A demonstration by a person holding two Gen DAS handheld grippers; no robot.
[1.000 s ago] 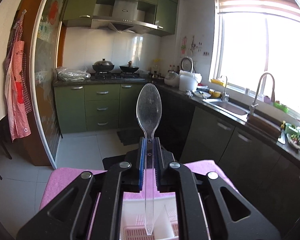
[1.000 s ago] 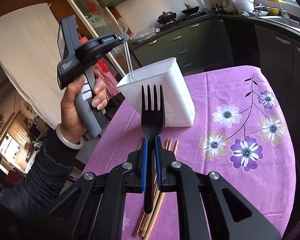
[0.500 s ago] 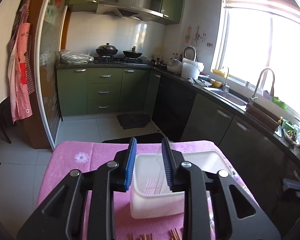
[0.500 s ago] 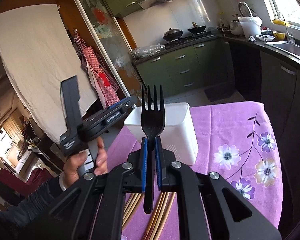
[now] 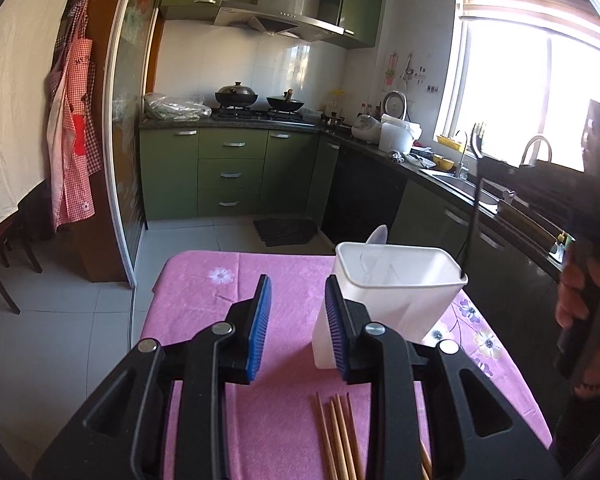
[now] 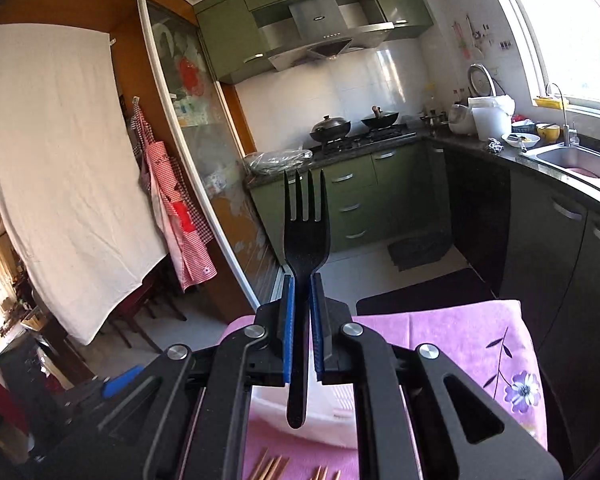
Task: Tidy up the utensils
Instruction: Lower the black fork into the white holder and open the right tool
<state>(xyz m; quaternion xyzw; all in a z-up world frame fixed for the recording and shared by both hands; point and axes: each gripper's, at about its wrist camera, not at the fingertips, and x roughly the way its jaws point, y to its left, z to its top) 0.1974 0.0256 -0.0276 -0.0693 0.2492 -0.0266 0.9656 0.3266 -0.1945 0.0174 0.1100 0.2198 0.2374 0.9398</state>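
Above the white holder [image 5: 396, 280] we clamp the black fork [image 6: 306, 236] by its neck in the right gripper [image 6: 302, 328]; light, stiff plastic, likely slippery; left gripper [image 5: 298, 328] empty, jaws apart

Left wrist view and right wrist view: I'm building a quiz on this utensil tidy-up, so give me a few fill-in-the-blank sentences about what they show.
1. The right tongs are shut on a black ____.
2. The clear spoon stands inside the white ____.
3. The left tongs hold ____.
4. The chopsticks lie on a ____ tablecloth.

Missing words: fork; bin; nothing; pink
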